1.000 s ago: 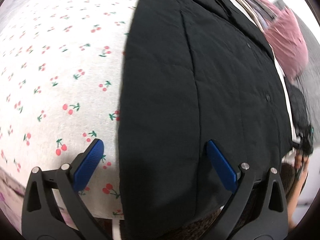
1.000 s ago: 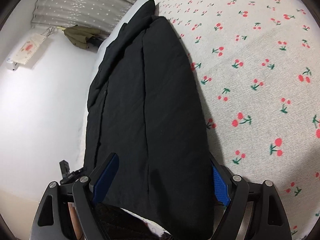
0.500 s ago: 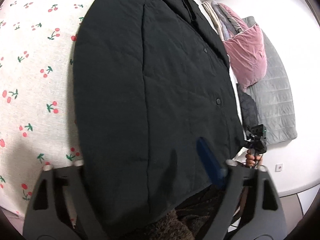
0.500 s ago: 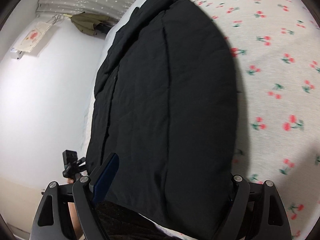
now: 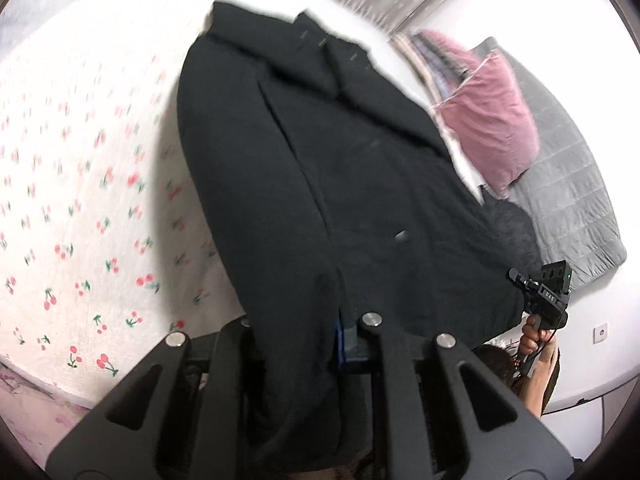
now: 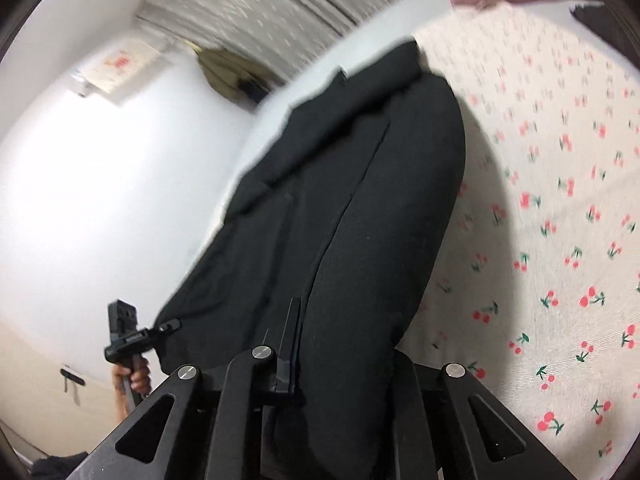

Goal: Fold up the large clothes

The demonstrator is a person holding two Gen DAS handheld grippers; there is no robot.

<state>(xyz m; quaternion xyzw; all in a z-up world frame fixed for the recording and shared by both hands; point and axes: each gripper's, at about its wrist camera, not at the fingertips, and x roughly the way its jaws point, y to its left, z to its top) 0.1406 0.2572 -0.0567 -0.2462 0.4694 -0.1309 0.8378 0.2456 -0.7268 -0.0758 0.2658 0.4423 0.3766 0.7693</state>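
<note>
Both claws, left [image 5: 294, 332] and right [image 6: 340, 344], wide apart earlier, now clamp the black coat [image 5: 320, 168] hem.

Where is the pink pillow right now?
In the left wrist view, the pink pillow sits upper right, between the black coat and the grey quilted blanket.

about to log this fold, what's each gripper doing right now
Left gripper: shut on the black quilted fabric jacket.
Right gripper: shut on the same jacket's hem.
</note>
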